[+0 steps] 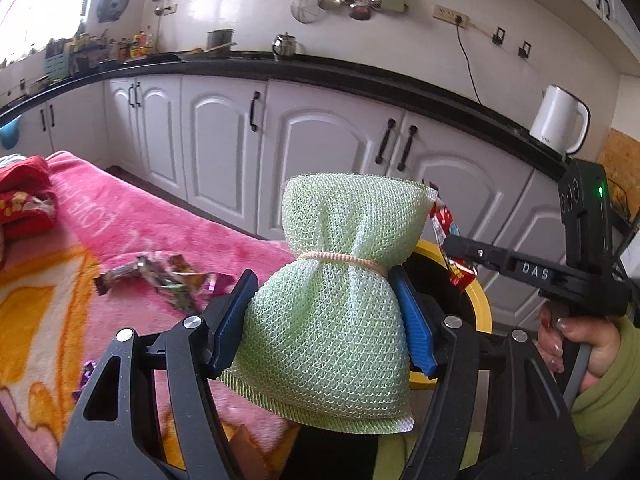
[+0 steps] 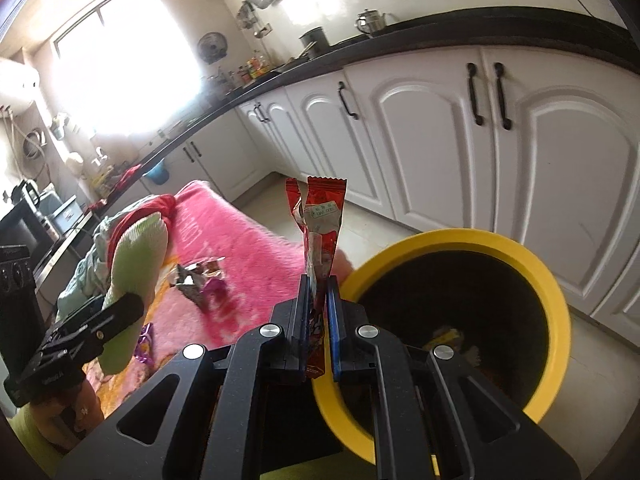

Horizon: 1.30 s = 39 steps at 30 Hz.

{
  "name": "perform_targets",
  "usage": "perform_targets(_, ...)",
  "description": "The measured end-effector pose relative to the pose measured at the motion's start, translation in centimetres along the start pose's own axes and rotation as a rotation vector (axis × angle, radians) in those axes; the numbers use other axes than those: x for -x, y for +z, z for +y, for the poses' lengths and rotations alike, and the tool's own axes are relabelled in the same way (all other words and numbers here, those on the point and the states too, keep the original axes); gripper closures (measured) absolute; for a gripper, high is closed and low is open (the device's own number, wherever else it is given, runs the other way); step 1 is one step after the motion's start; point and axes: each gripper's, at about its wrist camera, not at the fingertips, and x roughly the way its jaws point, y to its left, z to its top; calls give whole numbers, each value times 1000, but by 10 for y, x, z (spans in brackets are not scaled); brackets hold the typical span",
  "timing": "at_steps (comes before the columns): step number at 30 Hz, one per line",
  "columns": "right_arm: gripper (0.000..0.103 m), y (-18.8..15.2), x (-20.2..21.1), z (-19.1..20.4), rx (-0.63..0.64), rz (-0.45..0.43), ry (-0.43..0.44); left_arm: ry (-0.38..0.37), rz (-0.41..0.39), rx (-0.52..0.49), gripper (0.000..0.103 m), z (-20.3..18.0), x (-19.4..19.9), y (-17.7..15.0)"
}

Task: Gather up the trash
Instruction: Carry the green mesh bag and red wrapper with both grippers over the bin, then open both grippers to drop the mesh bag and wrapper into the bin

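Note:
My left gripper is shut on a pale green mesh scrub sponge tied at its waist with a band; the blue pads press its lower half. The same sponge and left gripper show at the left of the right wrist view. My right gripper is shut on a red snack wrapper that stands upright, just left of the yellow rim of a black bin. In the left wrist view the right gripper holds that wrapper over the bin's rim. Loose wrappers lie on a pink blanket.
Some scraps lie inside the bin. White cabinets under a black counter run behind it, with a white kettle on top. A red cloth sits at the blanket's far left. A hand in a green sleeve grips the right tool.

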Motion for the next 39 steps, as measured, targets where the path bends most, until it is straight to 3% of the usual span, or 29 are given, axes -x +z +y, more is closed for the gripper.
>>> perform_targets(17,95,-13,10,-65,-83,-9,-126,-77,127,-108,44,-58,-57,-23)
perform_targets(28,95,-16,9,-101,-168,0,-166,-93,193,-169,44,-80,-94,-27)
perform_targets(39,92,-17,4,-111,-185,19,-169,-91,248,-190,42,-87,-122,-33)
